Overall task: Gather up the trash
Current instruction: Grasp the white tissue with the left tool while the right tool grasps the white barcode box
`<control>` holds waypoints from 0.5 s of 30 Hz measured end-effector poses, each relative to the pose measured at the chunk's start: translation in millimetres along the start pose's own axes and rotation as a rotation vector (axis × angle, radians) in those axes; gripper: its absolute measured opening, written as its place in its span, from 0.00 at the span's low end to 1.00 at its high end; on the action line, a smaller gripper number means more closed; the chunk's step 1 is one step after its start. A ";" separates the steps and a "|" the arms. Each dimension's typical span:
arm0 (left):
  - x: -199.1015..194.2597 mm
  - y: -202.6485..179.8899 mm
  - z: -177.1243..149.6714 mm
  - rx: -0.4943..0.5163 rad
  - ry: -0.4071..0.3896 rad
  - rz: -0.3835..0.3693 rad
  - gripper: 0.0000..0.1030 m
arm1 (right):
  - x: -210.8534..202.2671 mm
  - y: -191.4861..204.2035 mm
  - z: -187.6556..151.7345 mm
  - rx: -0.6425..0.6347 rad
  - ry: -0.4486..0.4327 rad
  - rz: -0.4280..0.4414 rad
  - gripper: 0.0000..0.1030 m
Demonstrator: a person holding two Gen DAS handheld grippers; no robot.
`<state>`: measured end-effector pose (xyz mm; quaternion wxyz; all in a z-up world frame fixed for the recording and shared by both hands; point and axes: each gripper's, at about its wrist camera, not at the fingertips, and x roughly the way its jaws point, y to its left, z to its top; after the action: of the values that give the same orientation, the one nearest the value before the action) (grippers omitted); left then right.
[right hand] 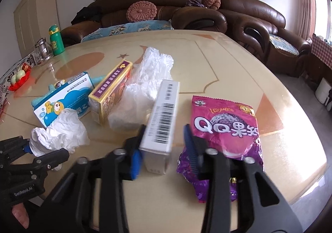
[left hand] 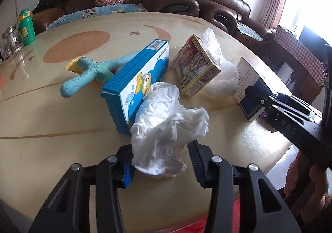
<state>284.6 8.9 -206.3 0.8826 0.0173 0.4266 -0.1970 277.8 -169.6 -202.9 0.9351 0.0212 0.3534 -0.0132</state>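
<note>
A crumpled white tissue (left hand: 166, 127) lies on the beige table (left hand: 62, 116) between the fingers of my left gripper (left hand: 160, 162); the jaws are apart around it and the left pad touches it. It also shows in the right wrist view (right hand: 60, 133). My right gripper (right hand: 164, 148) is open around the near end of a white barcode box (right hand: 164, 116), with a gap on the right side. A purple snack bag (right hand: 224, 139) lies right of it. A blue-and-white box (left hand: 137, 83), a yellow box (left hand: 197, 67) and clear plastic wrap (left hand: 217, 62) lie behind.
A teal toy (left hand: 91, 73) lies left of the blue box. A green bottle (left hand: 26, 25) and a glass jar (left hand: 10, 42) stand at the far left edge. A red dish (right hand: 19, 79) sits on the left. A brown sofa (right hand: 186, 13) stands behind the table.
</note>
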 end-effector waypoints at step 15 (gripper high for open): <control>-6.7 -1.6 3.4 -0.048 -0.012 -0.009 0.16 | -0.7 0.7 -4.7 -0.023 -0.005 -0.031 0.20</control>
<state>282.8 9.0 -198.9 0.8845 -0.0068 0.4258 -0.1907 274.2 -168.7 -205.9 0.9359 0.0048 0.3515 -0.0236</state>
